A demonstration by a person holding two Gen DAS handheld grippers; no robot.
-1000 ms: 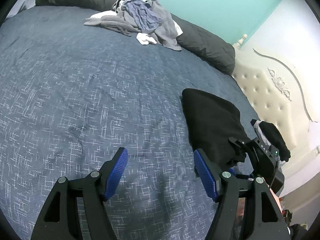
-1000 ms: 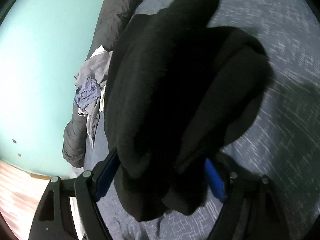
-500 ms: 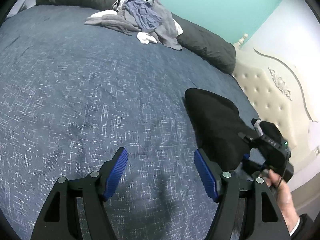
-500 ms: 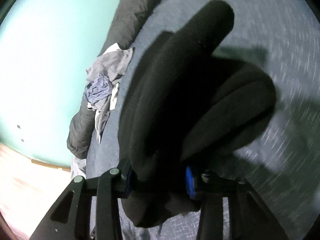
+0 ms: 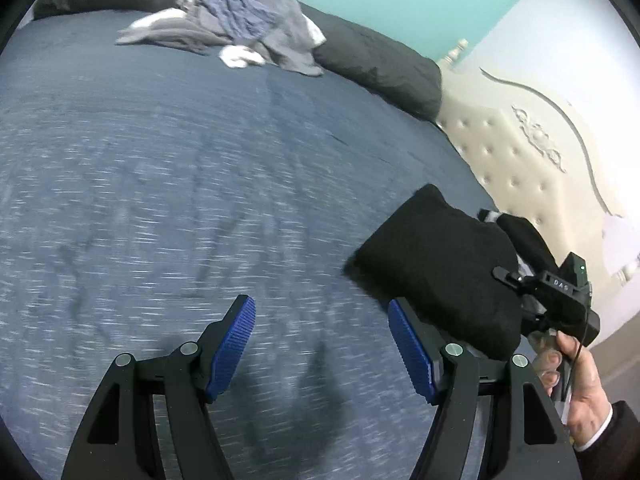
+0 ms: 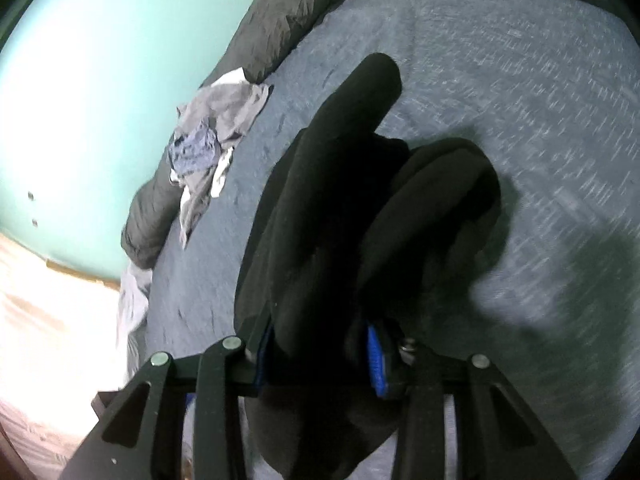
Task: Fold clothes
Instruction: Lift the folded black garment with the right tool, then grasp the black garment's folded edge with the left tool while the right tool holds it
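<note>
Black folded fleece garment [image 6: 340, 220] sits clamped between the blue pads of the right tool [image 6: 320, 348], held over the dark blue speckled bedspread [image 5: 160, 180] at the near right, close to the cream tufted headboard [image 5: 520, 152]. Left tool [image 5: 322, 344] hangs spread wide, gripping nothing. At the far edge lies a pile of grey and blue clothes [image 5: 240, 28], seemingly unfolded, against a dark grey bolster [image 5: 380, 64].

Black hand-held gripper [image 5: 322, 346] w/ ribbed blue pads [image 5: 232, 346], silver screws, dark sleeve [image 5: 622, 428], white cuff
</note>
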